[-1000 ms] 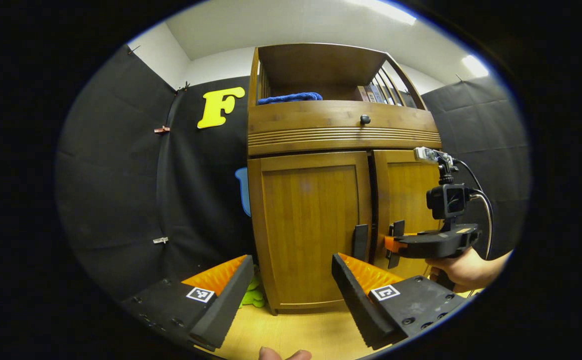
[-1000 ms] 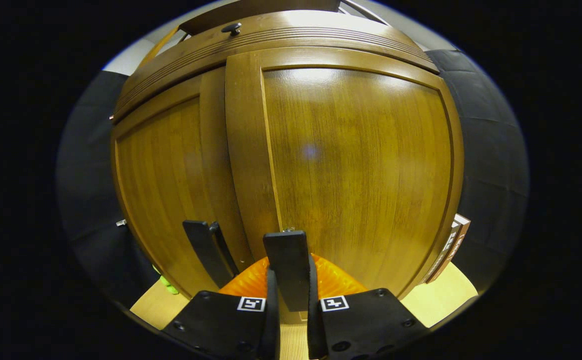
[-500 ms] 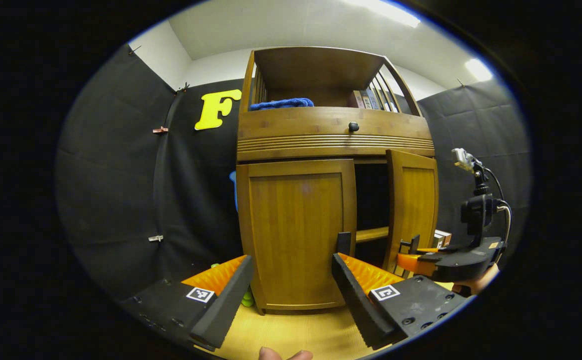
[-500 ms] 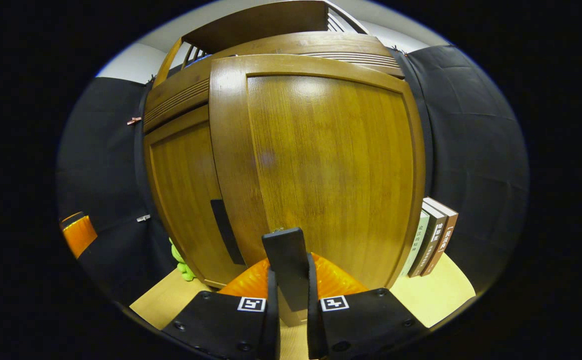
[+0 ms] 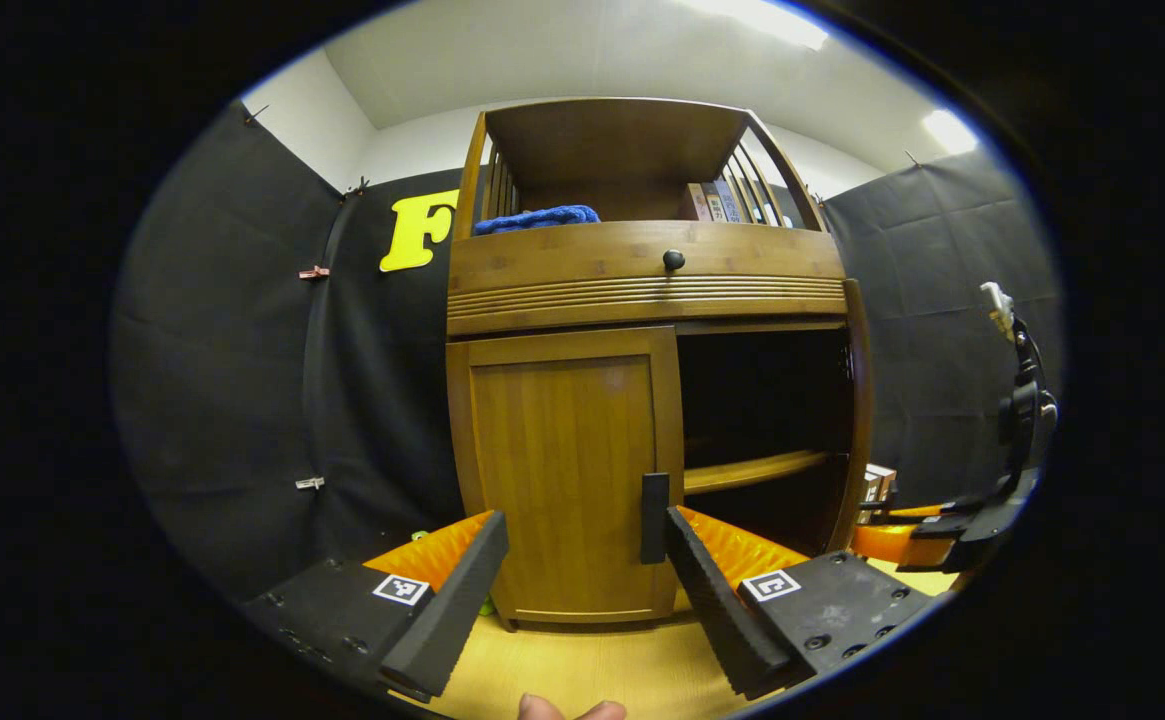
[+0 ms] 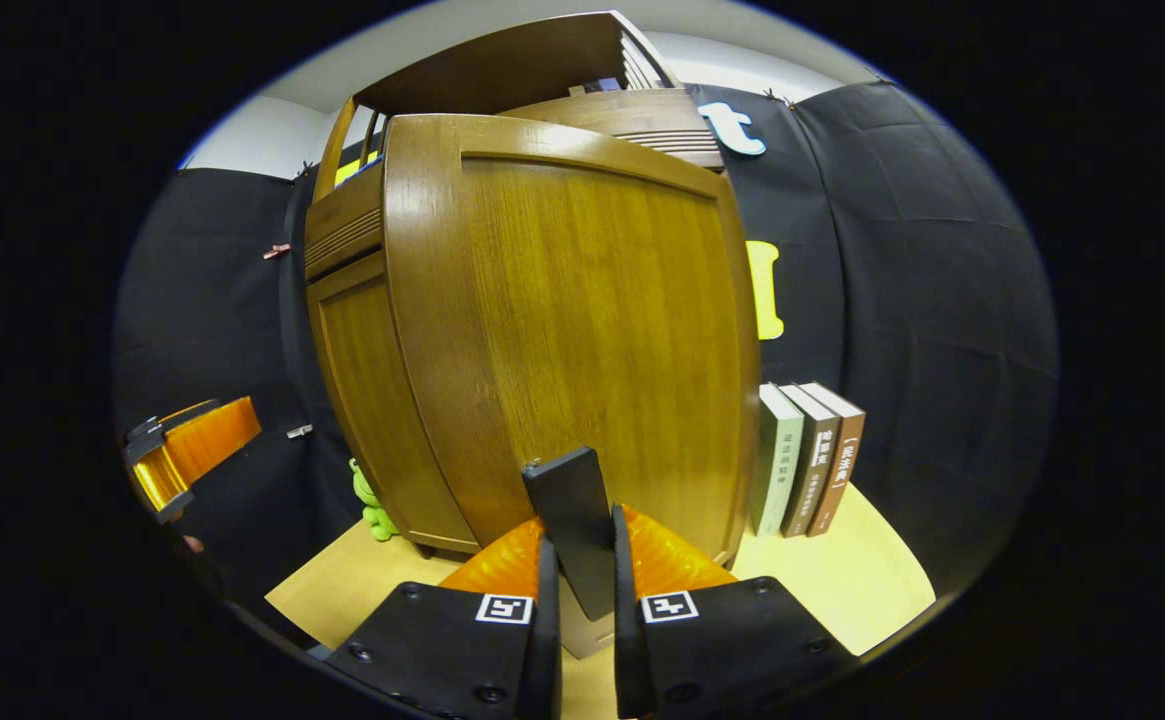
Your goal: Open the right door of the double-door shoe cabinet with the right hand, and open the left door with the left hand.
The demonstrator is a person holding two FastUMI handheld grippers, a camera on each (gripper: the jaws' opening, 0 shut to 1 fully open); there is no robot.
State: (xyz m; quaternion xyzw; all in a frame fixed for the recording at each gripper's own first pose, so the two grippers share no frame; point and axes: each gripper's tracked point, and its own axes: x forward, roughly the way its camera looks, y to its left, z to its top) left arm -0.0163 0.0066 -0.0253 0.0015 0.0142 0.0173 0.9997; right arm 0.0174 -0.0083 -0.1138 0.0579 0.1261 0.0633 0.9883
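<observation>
Shoe cabinet on a pale wooden floor in the booth. In the left gripper view, right door swung wide and seen nearly edge-on, baring a dark interior with a single shelf. Left door shut, its dark upright handle at the inner edge. Left gripper low in front of that door, jaws spread wide and holding nothing, the handle just above the right-hand finger without touching. Fingertips of a hand at the bottom edge. Above the doors, a drawer front with a round knob; on the open top shelf, a blue cloth at left and a few books at right. Something green on the floor by the cabinet's left foot.

In the right gripper view, right gripper clenched on the right door's handle, both fingers pressing its sides, the door's outer face straight ahead. Three upright books on the floor just beside the door's far edge. The green thing near the cabinet's base at left. Left gripper at the far left edge, well apart from the door.

Right gripper at the far right of the left gripper view, beside the open door's lower edge, its camera mast rising above.
</observation>
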